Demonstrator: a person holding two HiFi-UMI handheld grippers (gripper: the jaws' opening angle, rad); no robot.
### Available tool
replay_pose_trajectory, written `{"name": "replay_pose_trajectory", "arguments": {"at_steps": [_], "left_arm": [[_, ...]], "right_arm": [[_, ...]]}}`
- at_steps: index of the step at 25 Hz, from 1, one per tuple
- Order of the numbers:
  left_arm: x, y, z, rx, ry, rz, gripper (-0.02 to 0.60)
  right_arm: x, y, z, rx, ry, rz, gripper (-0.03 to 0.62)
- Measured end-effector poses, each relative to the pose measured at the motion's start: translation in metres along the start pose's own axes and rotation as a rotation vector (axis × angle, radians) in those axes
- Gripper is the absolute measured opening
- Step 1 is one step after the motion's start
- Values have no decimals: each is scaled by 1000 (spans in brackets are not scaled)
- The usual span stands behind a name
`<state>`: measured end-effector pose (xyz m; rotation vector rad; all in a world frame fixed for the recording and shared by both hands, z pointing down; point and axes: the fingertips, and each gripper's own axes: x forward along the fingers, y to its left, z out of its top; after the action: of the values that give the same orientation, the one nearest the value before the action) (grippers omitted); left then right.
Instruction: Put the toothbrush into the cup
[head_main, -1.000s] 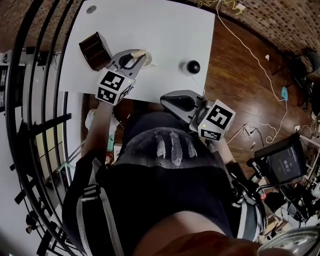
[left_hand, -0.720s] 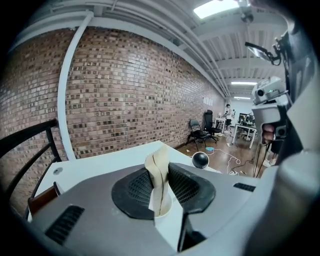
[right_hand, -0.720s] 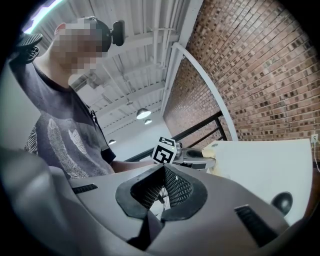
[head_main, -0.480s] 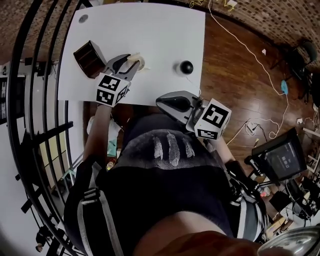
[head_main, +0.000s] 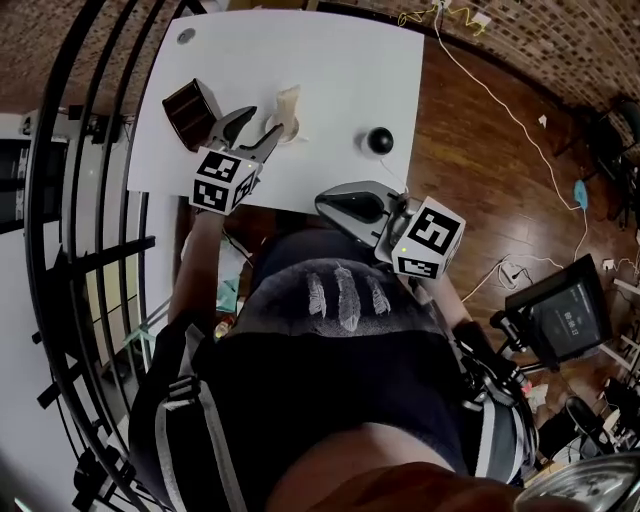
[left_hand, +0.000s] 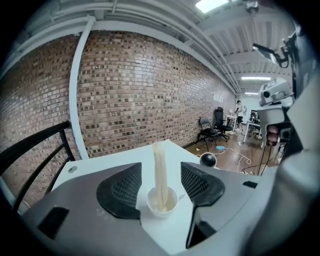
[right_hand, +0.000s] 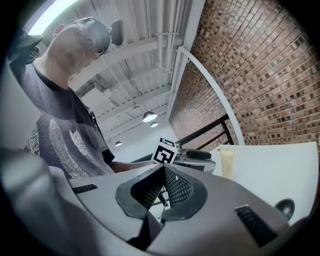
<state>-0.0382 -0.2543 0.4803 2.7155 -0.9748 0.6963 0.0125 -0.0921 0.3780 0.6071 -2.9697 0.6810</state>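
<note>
A cream toothbrush (head_main: 287, 103) stands upright in a small white cup (head_main: 291, 131) on the white table (head_main: 330, 70). In the left gripper view the toothbrush (left_hand: 160, 170) rises from the cup (left_hand: 162, 201) between the two pads, touching neither. My left gripper (head_main: 256, 122) (left_hand: 161, 172) is opening, its jaws wide on either side of the cup. My right gripper (head_main: 332, 203) (right_hand: 164, 170) hangs shut and empty off the table's near edge, close to the person's torso. From there the cup with the toothbrush (right_hand: 227, 163) shows far off.
A dark brown box (head_main: 190, 103) sits left of the cup, and a black ball (head_main: 380, 140) (left_hand: 207, 160) to its right. A black railing (head_main: 90, 200) runs along the left. Wood floor with cables and a monitor (head_main: 565, 320) lie on the right.
The left jaws have spread away from the toothbrush, which now stands free in the cup. The left gripper drew back slightly. The right gripper has stayed in place.
</note>
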Motion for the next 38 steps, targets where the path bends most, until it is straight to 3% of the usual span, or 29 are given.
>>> {"name": "replay_pose_trajectory", "arguments": {"at_steps": [3,6,7,8,9,14,20,23,26,33,38], "left_arm": [[-19,2,21,22,-61,26,219],[-54,8,49,45,-169,118,208],[-65,8,56,53,-205,147,143],[-73,6,60,63,-235,166,25],[-77,2,63,75,-256,175,-6],[-64,-25,58,117,-262,179,-6],[-75,-63,55,29,-293,115,-6],[-91,-83,56,37,-290,92,-6],[-97,-96,56,36,-265,121,-6],[-122,-108,61,3,-232,275,-6],[-128,-119,56,27,-248,219,-17]], "right_arm": [[3,4,4,-9,-8,17,-6],[6,9,6,-22,-10,61,-5],[5,10,5,-25,-10,73,-5],[3,10,3,-25,-10,82,-6],[0,9,0,-24,-9,86,-5],[-18,-11,-12,-35,3,106,-5],[-28,-2,-14,25,-41,213,-5],[-29,9,-16,17,-33,252,-6],[-34,12,-17,29,-16,296,-5],[-44,29,1,42,47,414,-6],[-37,32,-5,70,44,367,-6]]}}
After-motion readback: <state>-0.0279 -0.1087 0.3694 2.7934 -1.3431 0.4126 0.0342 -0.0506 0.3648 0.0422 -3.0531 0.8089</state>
